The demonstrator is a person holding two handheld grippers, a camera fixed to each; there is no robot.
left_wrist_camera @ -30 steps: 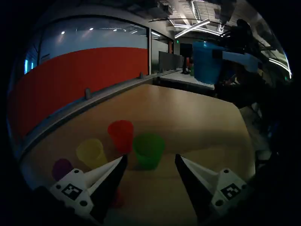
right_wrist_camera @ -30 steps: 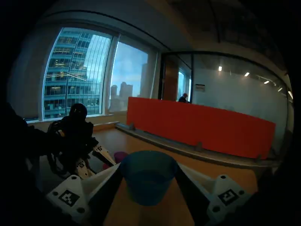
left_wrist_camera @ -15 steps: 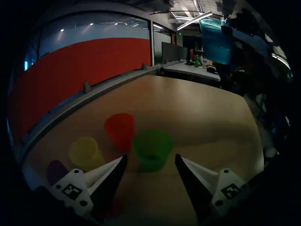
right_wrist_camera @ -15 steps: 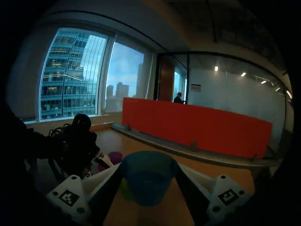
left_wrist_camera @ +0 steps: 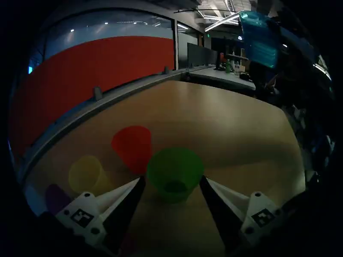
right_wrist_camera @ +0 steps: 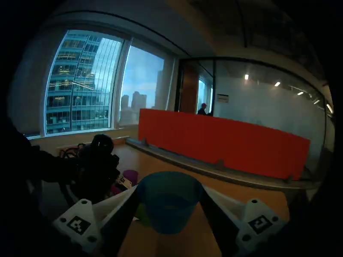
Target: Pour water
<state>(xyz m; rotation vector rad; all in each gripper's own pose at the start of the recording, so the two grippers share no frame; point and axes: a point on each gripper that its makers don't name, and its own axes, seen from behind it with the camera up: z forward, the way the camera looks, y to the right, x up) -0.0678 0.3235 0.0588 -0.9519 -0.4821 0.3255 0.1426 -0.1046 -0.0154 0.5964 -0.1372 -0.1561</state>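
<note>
- L tongs (left_wrist_camera: 171,180): open, jaws wide apart, nothing gripped.
- Green cup (left_wrist_camera: 175,171): upright on worktop (left_wrist_camera: 231,128), just ahead of the L tips & between them. Can't tell if the tips touch it.
- Red cup (left_wrist_camera: 132,146): upright, just behind-left of green cup, very close to it.
- Yellow cup (left_wrist_camera: 85,174): further left of green cup, past the red one.
- Purple cup (left_wrist_camera: 55,198): furthest left of green cup, partly hidden by the L finger.
- R tongs (right_wrist_camera: 169,190): clamped on blue cup (right_wrist_camera: 169,201), one finger each side. Cup upright, w/ liquid in its lower part.
- Left gripper view: blue cup is held high in the air, well above & off to the right of green cup, far apart from it.
- Right gripper view: a sliver of green cup shows just left of the blue cup's base.
- Bkgd: red wall panel (left_wrist_camera: 98,64) behind green cup, past the worktop's far edge.
</note>
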